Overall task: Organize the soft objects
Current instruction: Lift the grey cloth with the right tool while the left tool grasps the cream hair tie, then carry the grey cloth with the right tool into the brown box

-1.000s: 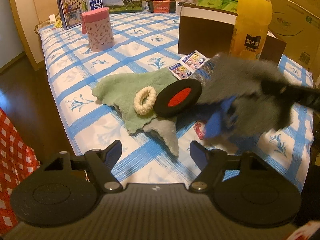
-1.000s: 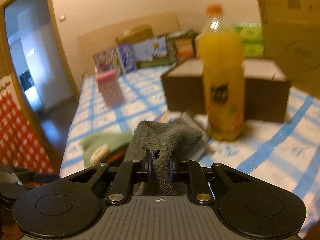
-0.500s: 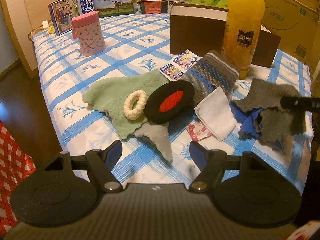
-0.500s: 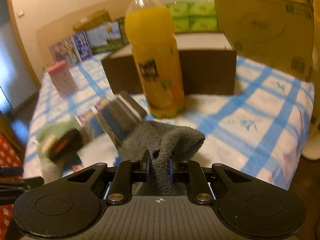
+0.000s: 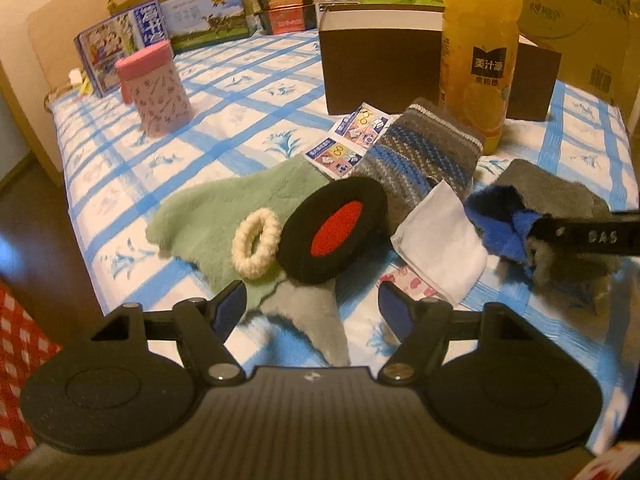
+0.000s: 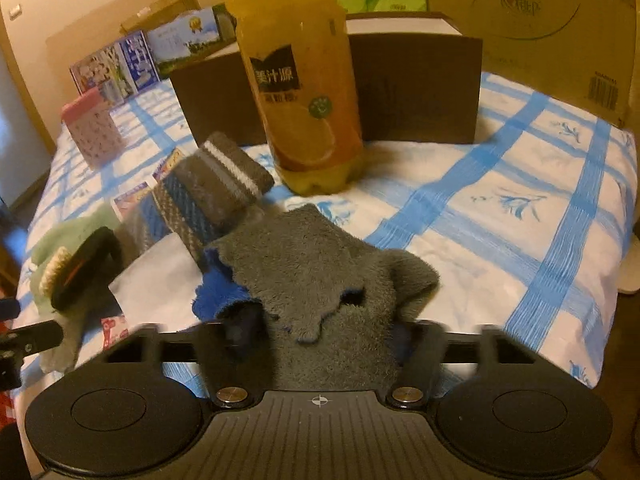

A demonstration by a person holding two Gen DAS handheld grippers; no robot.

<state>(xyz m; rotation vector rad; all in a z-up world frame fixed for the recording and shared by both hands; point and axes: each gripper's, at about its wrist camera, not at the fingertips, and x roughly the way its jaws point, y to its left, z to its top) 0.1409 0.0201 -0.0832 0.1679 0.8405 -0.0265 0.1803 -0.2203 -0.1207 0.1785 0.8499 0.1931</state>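
Right gripper (image 6: 320,336) letting go of the grey cloth (image 6: 312,276)

Its jaws are opening with the cloth lying loose between them on the blue checked table (image 6: 520,216), near the orange bottle (image 6: 296,80). The left gripper (image 5: 312,304) is wide open, closing slightly, holding nothing, above the green cloth (image 5: 216,216).

place: home | cues: checked tablecloth (image 5: 248,92), juice bottle (image 5: 478,52), cardboard boxes (image 6: 532,28)
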